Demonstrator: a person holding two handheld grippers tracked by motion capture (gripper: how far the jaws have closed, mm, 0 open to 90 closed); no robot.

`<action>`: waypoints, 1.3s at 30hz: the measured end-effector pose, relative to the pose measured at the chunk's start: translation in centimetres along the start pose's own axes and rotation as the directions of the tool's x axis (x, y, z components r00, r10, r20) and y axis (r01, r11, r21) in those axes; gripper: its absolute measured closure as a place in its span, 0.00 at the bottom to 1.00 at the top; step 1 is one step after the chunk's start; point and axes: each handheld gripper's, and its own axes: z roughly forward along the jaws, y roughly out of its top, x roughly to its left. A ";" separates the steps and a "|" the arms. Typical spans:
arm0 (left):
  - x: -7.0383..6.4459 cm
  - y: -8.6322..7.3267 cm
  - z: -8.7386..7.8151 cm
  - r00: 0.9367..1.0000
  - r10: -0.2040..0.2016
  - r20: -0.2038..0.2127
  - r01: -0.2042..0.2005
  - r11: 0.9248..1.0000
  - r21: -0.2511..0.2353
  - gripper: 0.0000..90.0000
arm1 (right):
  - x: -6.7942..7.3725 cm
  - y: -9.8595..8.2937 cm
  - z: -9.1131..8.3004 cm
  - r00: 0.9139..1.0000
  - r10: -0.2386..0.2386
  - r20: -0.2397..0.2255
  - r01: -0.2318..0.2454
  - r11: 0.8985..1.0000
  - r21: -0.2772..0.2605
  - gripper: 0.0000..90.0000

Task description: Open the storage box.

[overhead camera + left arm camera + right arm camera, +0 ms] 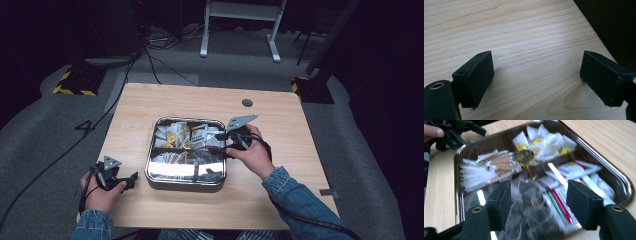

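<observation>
Steel tray (186, 181) of sachets looks full; right gripper (223, 142) hovers over its right edge, jaws wide, nothing gripped. Left gripper (131, 179) idles just left of tray, wide, empty. Picking not yet started.

Honestly can't read a single word or number anywhere here. The packets (571, 170) in the metal tray (599, 157) have printed bands in red, green and yellow, but the print is way too blurry and small to make out. The white sachets (549, 142) carry yellow patches, no legible lettering. The round gold thing (524, 157) has a pattern on it, no readable mark
</observation>
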 end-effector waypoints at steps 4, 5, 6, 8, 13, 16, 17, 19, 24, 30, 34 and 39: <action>0.1 0.1 0.1 1.000 0.006 0.000 -0.006 1.000 -0.001 0.14 | 0.3 0.9 1.7 0.999 -0.014 -0.029 0.014 1.000 0.006 0.39; 0.1 0.1 0.1 1.000 0.007 0.000 -0.007 1.000 -0.001 0.14 | 0.3 0.9 1.7 0.999 -0.014 -0.029 0.014 1.000 0.006 0.39; 0.1 0.1 0.1 1.000 0.007 0.005 -0.007 1.000 0.000 0.14 | 0.3 1.2 2.6 0.999 -0.014 -0.039 0.014 1.000 0.015 0.40; 0.1 0.1 0.1 1.000 0.008 0.006 -0.008 1.000 0.000 0.14 | 0.4 1.5 3.5 0.999 -0.015 -0.045 0.016 1.000 0.021 0.40; 0.1 0.1 0.1 1.000 0.007 0.006 -0.007 1.000 -0.001 0.14 | 0.4 1.9 5.1 0.998 -0.020 -0.058 0.022 0.999 0.033 0.40; 0.1 0.1 0.1 1.000 0.009 0.005 -0.009 1.000 0.000 0.14 | 0.6 2.1 6.2 0.997 -0.013 -0.071 0.016 0.999 0.047 0.39; 0.1 0.1 0.1 1.000 0.007 0.005 -0.007 1.000 0.000 0.14 | 0.7 2.2 6.6 0.997 -0.017 -0.072 0.020 0.999 0.048 0.39; 0.1 0.1 0.1 1.000 0.009 0.005 -0.009 1.000 0.000 0.14 | 0.8 2.3 7.2 0.997 -0.023 -0.077 0.027 0.998 0.049 0.40; 0.1 0.1 0.1 1.000 0.009 0.006 -0.009 1.000 0.000 0.14 | 0.9 2.3 8.5 0.997 -0.017 -0.078 0.024 0.996 0.083 0.45; 0.1 0.1 0.1 1.000 0.009 0.005 -0.009 1.000 0.000 0.14 | 1.4 2.1 9.2 0.996 -0.092 -0.010 0.092 0.994 0.062 0.64; 0.1 0.1 0.1 1.000 0.007 0.004 -0.007 1.000 -0.001 0.14 | 1.6 2.1 9.2 0.996 -0.092 0.002 0.091 0.994 0.063 0.65; 0.1 0.1 0.1 1.000 0.006 0.005 -0.006 1.000 -0.001 0.14 | 1.7 2.0 9.2 0.996 -0.090 0.008 0.089 0.994 0.060 0.65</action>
